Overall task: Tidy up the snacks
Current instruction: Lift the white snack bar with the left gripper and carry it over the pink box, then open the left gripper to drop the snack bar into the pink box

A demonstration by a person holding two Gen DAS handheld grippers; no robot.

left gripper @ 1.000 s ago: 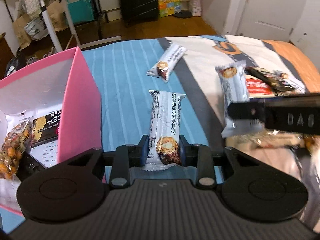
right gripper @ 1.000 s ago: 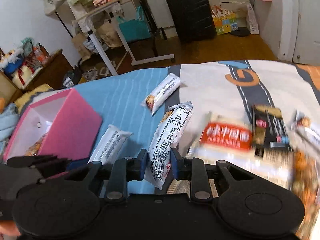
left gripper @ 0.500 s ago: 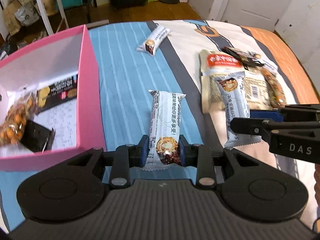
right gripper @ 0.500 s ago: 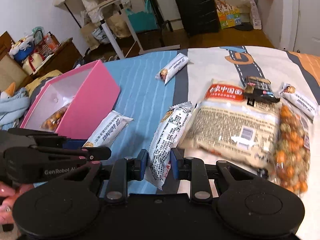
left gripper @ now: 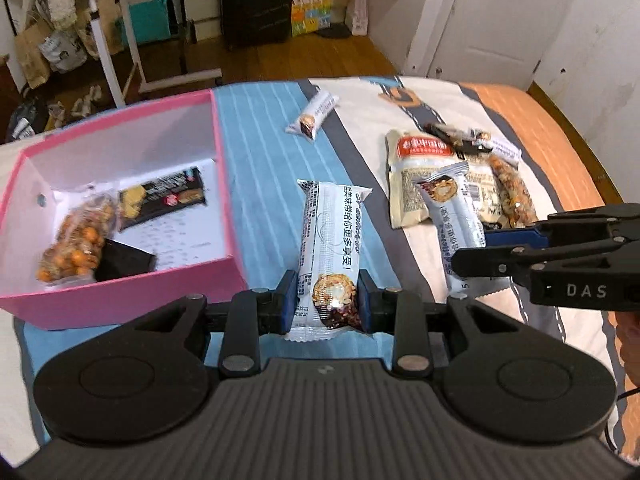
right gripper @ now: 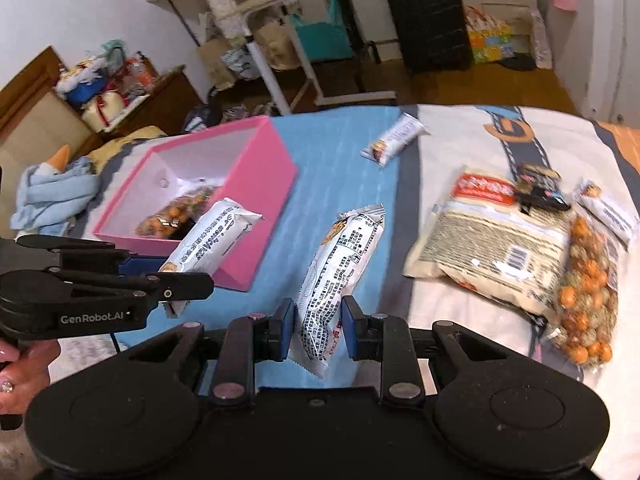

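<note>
Two bars: I am carrying one white snack bar in each pair of tongs, both lifted off the bed (left gripper: 272,148).
Left tongs (left gripper: 327,300): clamped on the left bar (left gripper: 332,256), just right of the pink box (left gripper: 224,184).
Right tongs (right gripper: 319,322): pinched on the right bar (right gripper: 340,264), further right of the box (right gripper: 264,216).
Doing it well: I am judging it best to clear the box's right wall, lower the bar beside the packets inside, then release.
Next: bring the right bar after.

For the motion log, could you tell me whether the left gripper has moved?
Yes: the left gripper has shifted toward the pink box, its bar now overlapping the box.
</note>
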